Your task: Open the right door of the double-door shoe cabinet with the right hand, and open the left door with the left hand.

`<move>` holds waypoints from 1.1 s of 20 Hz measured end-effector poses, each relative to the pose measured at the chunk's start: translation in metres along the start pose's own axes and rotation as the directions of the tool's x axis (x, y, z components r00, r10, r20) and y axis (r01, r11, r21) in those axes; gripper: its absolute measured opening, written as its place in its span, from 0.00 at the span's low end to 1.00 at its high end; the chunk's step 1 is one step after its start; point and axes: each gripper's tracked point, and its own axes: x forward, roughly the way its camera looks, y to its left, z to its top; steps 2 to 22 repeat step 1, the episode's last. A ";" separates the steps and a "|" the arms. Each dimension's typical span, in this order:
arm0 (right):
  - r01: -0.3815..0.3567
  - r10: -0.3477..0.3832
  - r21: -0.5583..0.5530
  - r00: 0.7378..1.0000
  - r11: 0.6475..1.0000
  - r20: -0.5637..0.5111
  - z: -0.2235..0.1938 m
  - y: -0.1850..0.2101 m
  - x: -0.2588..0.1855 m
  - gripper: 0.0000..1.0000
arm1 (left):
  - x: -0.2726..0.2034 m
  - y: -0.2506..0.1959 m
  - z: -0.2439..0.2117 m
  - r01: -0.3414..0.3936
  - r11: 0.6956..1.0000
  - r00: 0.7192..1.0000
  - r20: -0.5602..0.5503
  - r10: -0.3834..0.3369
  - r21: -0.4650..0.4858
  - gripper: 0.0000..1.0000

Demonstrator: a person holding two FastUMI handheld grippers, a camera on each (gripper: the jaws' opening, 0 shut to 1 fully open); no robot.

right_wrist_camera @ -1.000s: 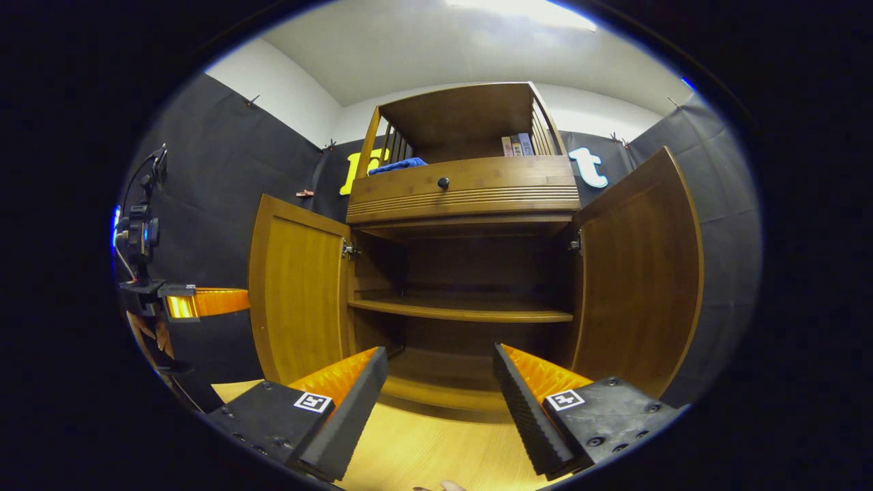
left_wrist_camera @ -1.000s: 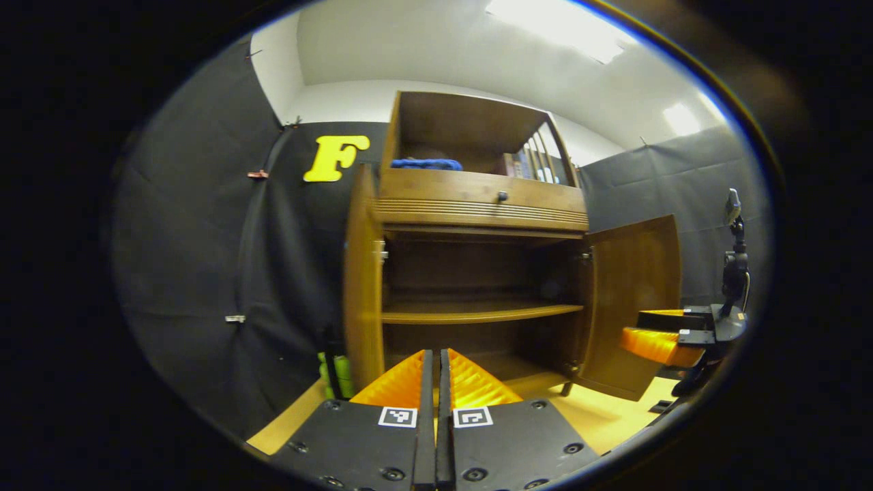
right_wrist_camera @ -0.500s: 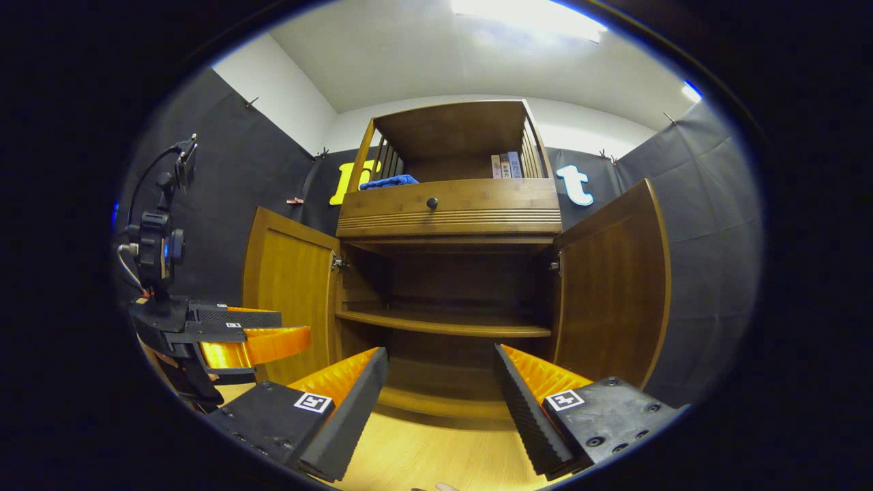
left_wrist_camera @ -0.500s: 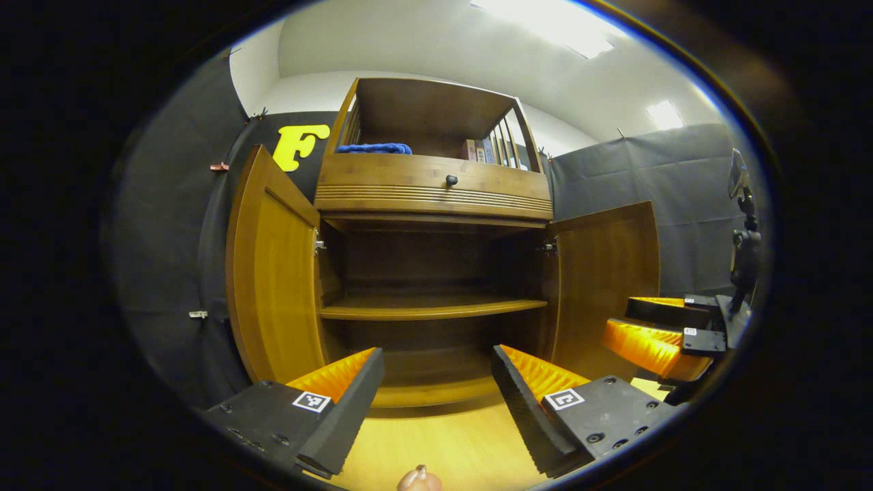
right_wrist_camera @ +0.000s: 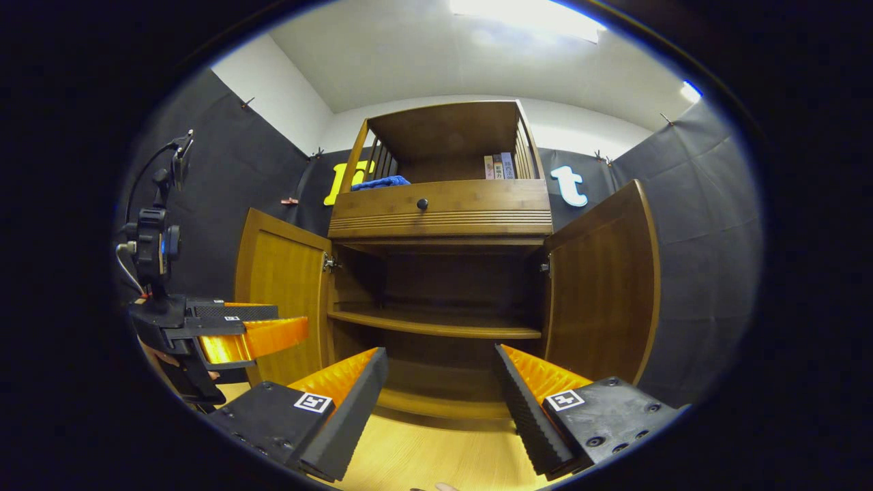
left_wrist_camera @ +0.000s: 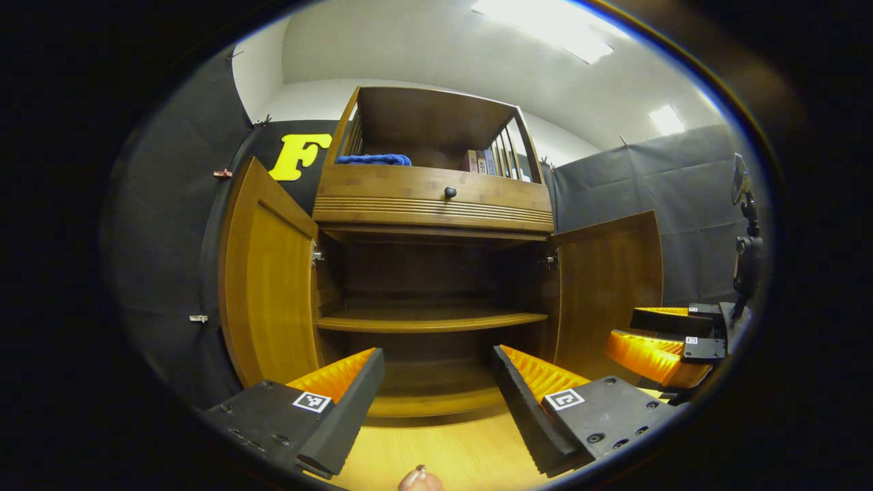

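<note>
Both my grippers hang with fingers spread wide and grasping nothing, the left gripper (left_wrist_camera: 436, 382) and the right gripper (right_wrist_camera: 440, 382) low over the wood floor (right_wrist_camera: 416, 453). Nothing stands between them and the shoe cabinet (right_wrist_camera: 440, 273), whose left door (right_wrist_camera: 281, 293) and right door (right_wrist_camera: 603, 279) are swung wide, baring one shelf (right_wrist_camera: 436, 325). Above the drawer knob (right_wrist_camera: 422, 203) lie a blue cloth (right_wrist_camera: 382, 182) and books (right_wrist_camera: 499, 166).

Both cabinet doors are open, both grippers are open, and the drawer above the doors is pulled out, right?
Not the drawer: the right gripper view shows it closed. The left door and right door are open, as are the left gripper and right gripper.
</note>
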 end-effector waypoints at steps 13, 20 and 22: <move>0.003 -0.003 0.001 1.000 1.000 0.004 0.001 -0.001 0.000 0.98 | 0.002 -0.001 0.000 0.005 1.000 1.000 -0.001 -0.005 -0.004 0.99; 0.003 -0.003 0.001 1.000 1.000 0.004 0.001 -0.001 0.000 0.98 | 0.002 -0.001 0.000 0.005 1.000 1.000 -0.001 -0.005 -0.004 0.99; 0.003 -0.003 0.001 1.000 1.000 0.004 0.001 -0.001 0.000 0.98 | 0.002 -0.001 0.000 0.005 1.000 1.000 -0.001 -0.005 -0.004 0.99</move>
